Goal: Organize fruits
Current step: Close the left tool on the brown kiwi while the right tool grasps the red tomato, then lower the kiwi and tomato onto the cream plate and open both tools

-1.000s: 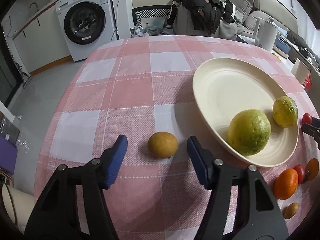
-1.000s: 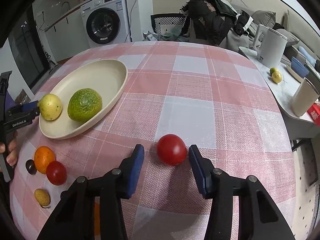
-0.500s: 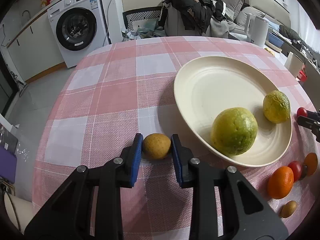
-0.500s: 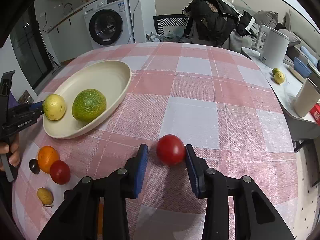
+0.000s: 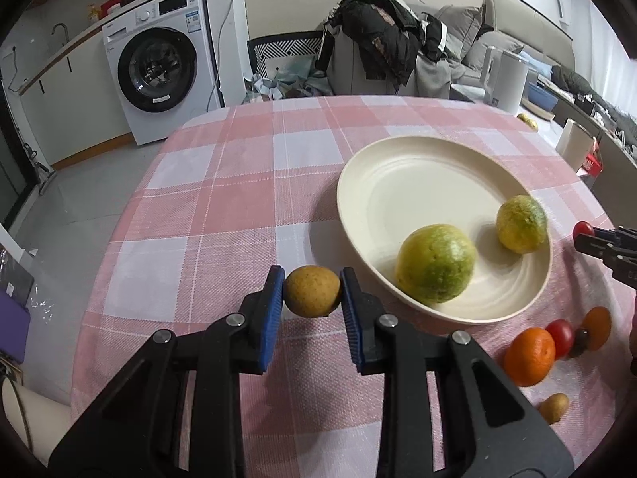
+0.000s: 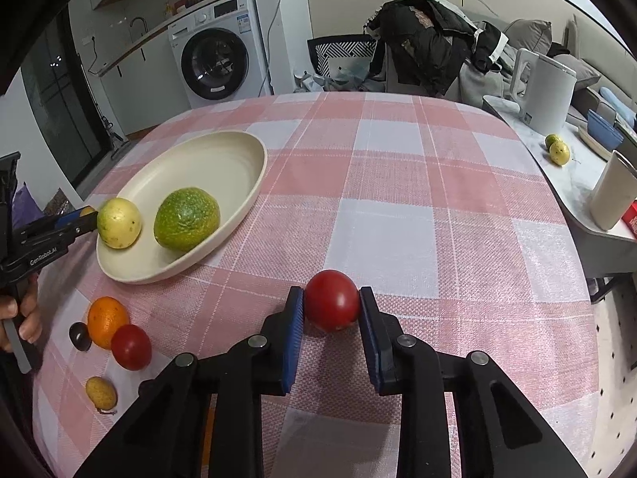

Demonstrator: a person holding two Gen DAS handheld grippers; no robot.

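Observation:
My left gripper [image 5: 312, 292] is shut on a small yellow-brown fruit [image 5: 311, 290], held just left of the cream plate [image 5: 398, 171]. The plate holds a large green-yellow fruit [image 5: 435, 264] and a smaller yellow-green fruit [image 5: 520, 223]. My right gripper [image 6: 331, 302] is shut on a red tomato [image 6: 331, 300], to the right of the plate [image 6: 223, 147] on the pink checked tablecloth [image 6: 398, 207]. The left gripper also shows at the left edge of the right wrist view [image 6: 85, 215].
Near the plate's front lie an orange [image 6: 105, 320], a red tomato [image 6: 131, 346], a dark small fruit [image 6: 79, 335] and a small yellow-brown fruit [image 6: 100, 393]. A side counter [image 6: 577, 183] with a kettle [image 6: 547, 91] and cup [image 6: 613, 191] stands to the right.
Both grippers have closed: the left on the yellow-brown fruit, the right on the red tomato. Both views have shifted a little, with the fruits now raised slightly in the jaws.

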